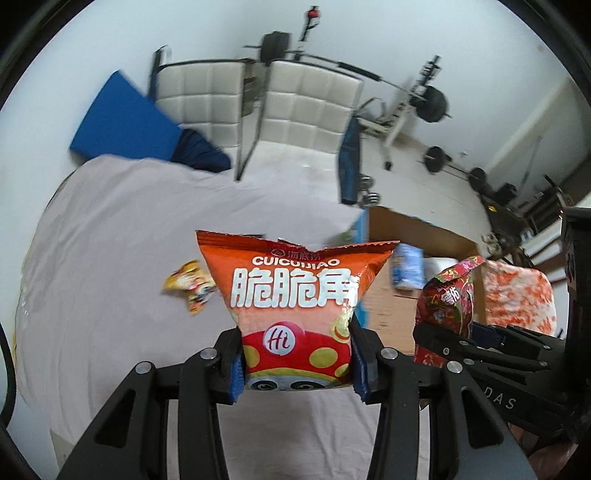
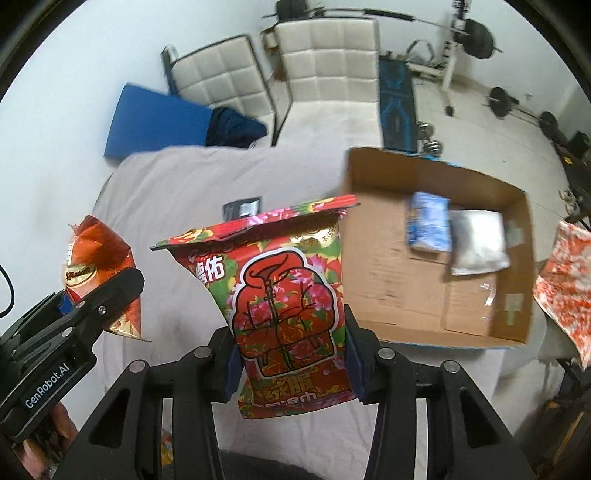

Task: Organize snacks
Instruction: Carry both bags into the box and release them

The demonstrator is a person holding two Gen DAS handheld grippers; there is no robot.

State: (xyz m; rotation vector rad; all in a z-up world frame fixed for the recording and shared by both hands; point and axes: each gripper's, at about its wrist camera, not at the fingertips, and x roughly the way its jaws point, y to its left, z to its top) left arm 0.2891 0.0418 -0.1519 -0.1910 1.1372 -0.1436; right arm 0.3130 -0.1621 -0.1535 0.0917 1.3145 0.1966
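Note:
My left gripper (image 1: 295,363) is shut on an orange snack bag (image 1: 295,295) with white lettering, held upright above the cloth-covered table (image 1: 129,240). My right gripper (image 2: 290,363) is shut on a red floral snack bag (image 2: 284,295), also held upright. Each wrist view shows the other gripper's bag from the side: the floral bag (image 1: 448,295) at right, the orange bag (image 2: 99,273) at left. An open cardboard box (image 2: 399,295) on the table's right holds a blue-white packet (image 2: 428,225) and a silver packet (image 2: 478,242). A small yellow snack packet (image 1: 192,286) lies on the cloth.
Two white padded chairs (image 2: 325,55) stand behind the table, with a blue mat (image 2: 155,122) at left and weight equipment (image 2: 476,33) at the back right. An orange-white patterned cloth (image 2: 565,284) hangs at right. A dark card (image 2: 242,208) lies on the table.

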